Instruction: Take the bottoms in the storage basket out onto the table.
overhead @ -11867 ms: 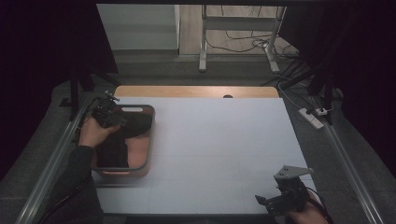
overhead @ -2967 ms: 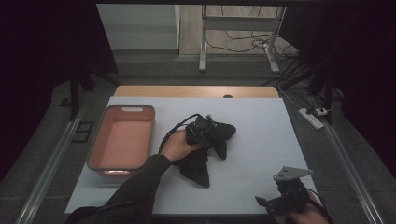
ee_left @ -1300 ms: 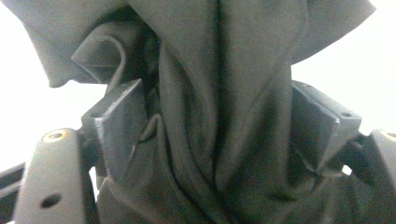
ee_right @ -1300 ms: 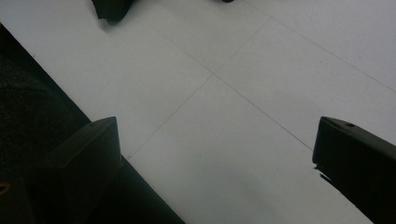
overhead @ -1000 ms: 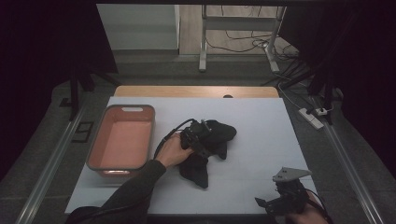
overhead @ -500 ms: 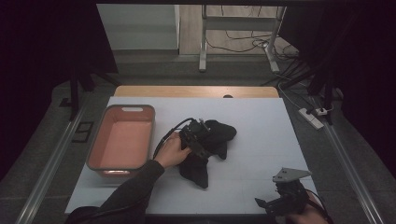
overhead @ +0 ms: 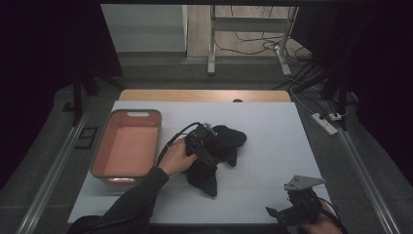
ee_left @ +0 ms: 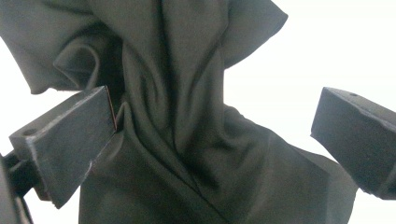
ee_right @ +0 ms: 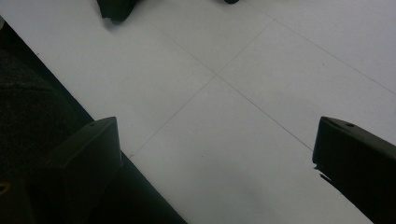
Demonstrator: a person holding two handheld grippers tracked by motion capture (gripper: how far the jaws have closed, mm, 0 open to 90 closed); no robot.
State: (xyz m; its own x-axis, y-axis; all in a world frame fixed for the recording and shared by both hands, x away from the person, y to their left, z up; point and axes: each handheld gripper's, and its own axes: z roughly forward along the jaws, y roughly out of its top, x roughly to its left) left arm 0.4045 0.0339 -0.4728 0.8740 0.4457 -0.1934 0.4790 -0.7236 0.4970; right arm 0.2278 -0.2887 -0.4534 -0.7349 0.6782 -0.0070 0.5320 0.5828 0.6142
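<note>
Dark crumpled cloth (overhead: 216, 156) lies mid-table just right of the pink tray (overhead: 125, 146), looks soft, light and floppy, best pinched at a raised fold; left gripper (ee_left: 212, 140) gapes wide over it, right gripper (ee_right: 215, 158) wide near the front-right corner.

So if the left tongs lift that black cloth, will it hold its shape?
Probably not. The black cloth lies in soft folds, so it should droop and hang. It looks thin, likely light. A trailing corner may drag across the white table.
</note>
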